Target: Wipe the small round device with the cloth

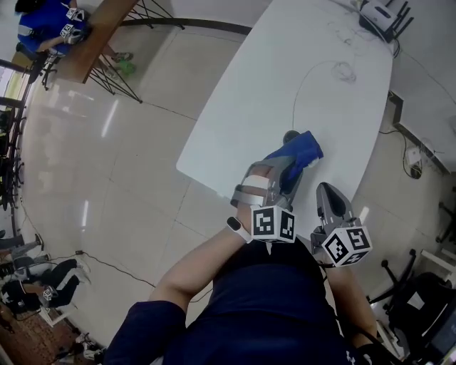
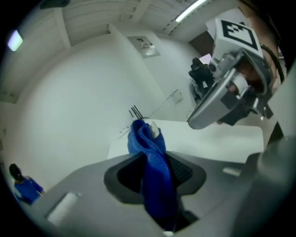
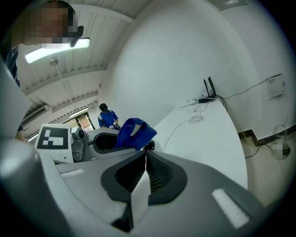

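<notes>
Blue cloth [image 2: 147, 143]: your left gripper [image 2: 156, 178] clamps it, tuft forward to meet the round device [image 1: 290, 135].
Right gripper [image 3: 145, 173]: jaws together, empty.

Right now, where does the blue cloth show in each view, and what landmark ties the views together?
Head view: blue cloth at centre, in the left gripper, over the white table's near end.
Left gripper view: cloth at centre, clamped between the jaws.
Right gripper view: cloth left of centre, above the shut jaws.
Shared landmark: the antenna router at the table's far end.
</notes>
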### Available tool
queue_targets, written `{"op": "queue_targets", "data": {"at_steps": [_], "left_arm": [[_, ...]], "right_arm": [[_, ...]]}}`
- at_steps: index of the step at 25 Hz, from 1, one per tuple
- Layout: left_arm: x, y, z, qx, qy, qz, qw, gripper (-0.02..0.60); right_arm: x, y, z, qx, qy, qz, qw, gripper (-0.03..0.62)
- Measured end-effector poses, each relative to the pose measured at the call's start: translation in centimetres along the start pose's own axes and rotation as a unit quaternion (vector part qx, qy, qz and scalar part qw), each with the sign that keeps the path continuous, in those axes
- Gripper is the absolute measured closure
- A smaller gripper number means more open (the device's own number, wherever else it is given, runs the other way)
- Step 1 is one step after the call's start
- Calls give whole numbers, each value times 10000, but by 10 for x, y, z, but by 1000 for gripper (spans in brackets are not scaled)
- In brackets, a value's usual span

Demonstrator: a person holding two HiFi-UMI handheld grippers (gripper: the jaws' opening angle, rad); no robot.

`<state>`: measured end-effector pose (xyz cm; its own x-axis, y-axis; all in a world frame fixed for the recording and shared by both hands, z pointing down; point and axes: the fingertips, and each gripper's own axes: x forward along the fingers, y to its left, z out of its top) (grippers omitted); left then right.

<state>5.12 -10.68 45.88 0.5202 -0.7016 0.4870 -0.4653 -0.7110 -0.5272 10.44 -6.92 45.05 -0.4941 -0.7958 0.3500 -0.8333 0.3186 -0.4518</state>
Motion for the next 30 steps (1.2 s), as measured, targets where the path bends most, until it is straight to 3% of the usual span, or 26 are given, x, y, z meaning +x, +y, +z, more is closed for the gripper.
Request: {"op": "queue_targets", "data": {"at_steps": [1, 2, 3, 4, 5, 7, 10, 12, 14, 16, 17, 19, 20, 22, 24, 25, 27, 28, 29, 30], "left_arm": [[2, -2, -1, -224, -41, -20, 9997, 448], [4, 0, -4, -722, -100, -44, 9973, 448], [5, 7, -8, -1436, -170, -56, 9895, 448], [6, 16, -14, -2250, -248, -39, 9740, 448], [6, 27, -21, -3058, -325, -2, 9516, 448], [5, 43, -36, -4481, -439, 24, 8929, 448], [7, 53, -60, -6185, -516, -96, 7840, 448], [12, 53, -80, -6998, -567, -112, 7120, 448], [18, 49, -98, -7596, -625, -95, 6473, 448], [23, 42, -112, -8046, -685, -104, 5898, 448], [25, 39, -116, -8218, -708, -124, 5652, 448], [28, 32, -125, -8460, -683, -113, 5287, 448], [29, 29, -129, -8539, -660, -91, 5162, 448], [31, 24, -135, -8639, -659, -68, 4992, 448], [32, 21, -137, -8685, -682, -68, 4910, 448], [32, 21, -137, -8686, -690, -69, 4907, 448], [30, 23, -134, -8638, -708, -78, 4988, 448], [28, 25, -131, -8577, -726, -91, 5088, 448], [26, 28, -126, -8479, -746, -103, 5247, 448], [23, 31, -121, -8330, -759, -103, 5480, 448]], "right_arm": [[2, -2, 0, 10, 14, -10, 10000, 582], [4, -4, 1, 25, 31, -20, 10000, 582], [6, -6, 1, 43, 51, -29, 10000, 582], [9, -9, 0, 61, 76, -37, 9999, 582], [12, -11, 0, 80, 106, -40, 9999, 582], [19, -15, -2, 126, 176, -31, 9998, 582], [33, -16, -4, 192, 291, 33, 9994, 582], [42, -15, -5, 214, 380, 107, 9990, 582], [50, -13, -8, 243, 464, 173, 9985, 582], [55, -12, -9, 264, 516, 224, 9981, 582], [57, -12, -10, 270, 528, 242, 9979, 582], [59, -12, -9, 283, 538, 248, 9978, 582], [59, -13, -9, 284, 536, 243, 9979, 582], [58, -15, -7, 275, 518, 225, 9980, 582], [56, -17, -6, 267, 477, 191, 9983, 582], [54, -16, -6, 259, 451, 174, 9985, 582], [49, -14, -5, 229, 397, 156, 9988, 582], [46, -13, -4, 209, 373, 154, 9990, 582], [43, -12, -4, 189, 349, 152, 9991, 582], [40, -11, -4, 170, 324, 146, 9992, 582]]}}
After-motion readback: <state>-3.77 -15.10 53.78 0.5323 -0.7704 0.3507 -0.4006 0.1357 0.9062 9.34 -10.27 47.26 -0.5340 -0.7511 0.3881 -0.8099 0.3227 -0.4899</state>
